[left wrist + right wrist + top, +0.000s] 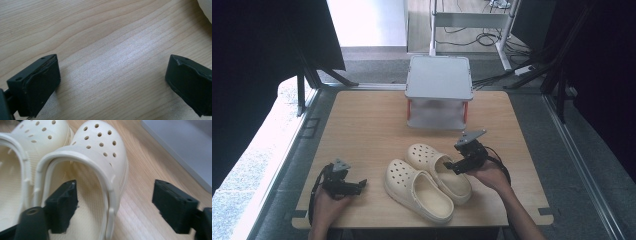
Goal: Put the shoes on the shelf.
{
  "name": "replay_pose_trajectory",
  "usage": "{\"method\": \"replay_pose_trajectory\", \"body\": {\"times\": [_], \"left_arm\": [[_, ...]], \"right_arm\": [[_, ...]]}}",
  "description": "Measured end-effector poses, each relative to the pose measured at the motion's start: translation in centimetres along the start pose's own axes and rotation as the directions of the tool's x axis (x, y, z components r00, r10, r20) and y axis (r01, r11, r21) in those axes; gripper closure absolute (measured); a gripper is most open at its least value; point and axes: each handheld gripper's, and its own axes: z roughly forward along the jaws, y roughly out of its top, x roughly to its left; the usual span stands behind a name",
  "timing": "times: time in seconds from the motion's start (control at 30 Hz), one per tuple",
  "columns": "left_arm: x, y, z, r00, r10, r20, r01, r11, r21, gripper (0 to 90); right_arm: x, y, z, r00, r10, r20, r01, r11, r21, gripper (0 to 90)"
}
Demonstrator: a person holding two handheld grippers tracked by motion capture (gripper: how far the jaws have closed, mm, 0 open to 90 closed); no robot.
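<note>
Wooden table [362, 130], right gripper [115, 202] apart astride clog [100, 152] wall, left gripper [112, 80] apart.

Daylight floods in from the upper left of the high view, bleaching the floor [247, 150] there to white, while both far sides sink into near black. The desk [362, 130] is evenly lit with only soft, short shadows under the clogs [427, 182]. In the left gripper view a pale sheen streaks the wood, and in both gripper views the near fingers [62, 205] are slightly soft.
</note>
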Motion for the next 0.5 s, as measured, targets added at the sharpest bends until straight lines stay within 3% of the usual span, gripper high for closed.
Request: {"method": "replay_pose_trajectory", "body": {"times": [0.1, 0.2, 0.33, 0.5], "left_arm": [[0.0, 0.0, 0.0, 1.0000, 0.000, 0.001, 0.000, 1.0000, 0.001, 0.0], [0.0, 0.0, 0.0, 1.0000, 0.000, 0.001, 0.000, 1.0000, 0.000, 0.0], [0.0, 0.0, 0.0, 1.0000, 0.002, 0.001, -0.002, 1.0000, 0.002, 0.0], [0.0, 0.0, 0.0, 1.0000, 0.002, 0.000, -0.002, 1.0000, 0.002, 0.0]], "right_arm": [[0.3, -0.4, -1.1, 0.9998, 0.015, 0.011, -0.015, 1.000, 0.001, 14.1], [0.7, -0.8, -2.0, 0.9997, 0.021, -0.015, -0.021, 1.000, -0.005, 11.8], [1.7, -1.3, -2.9, 0.9978, 0.046, -0.048, -0.048, 0.998, -0.029, 0.0], [3.4, -1.8, -3.2, 0.9927, 0.059, -0.105, -0.062, 0.998, -0.022, 0.0]]}}
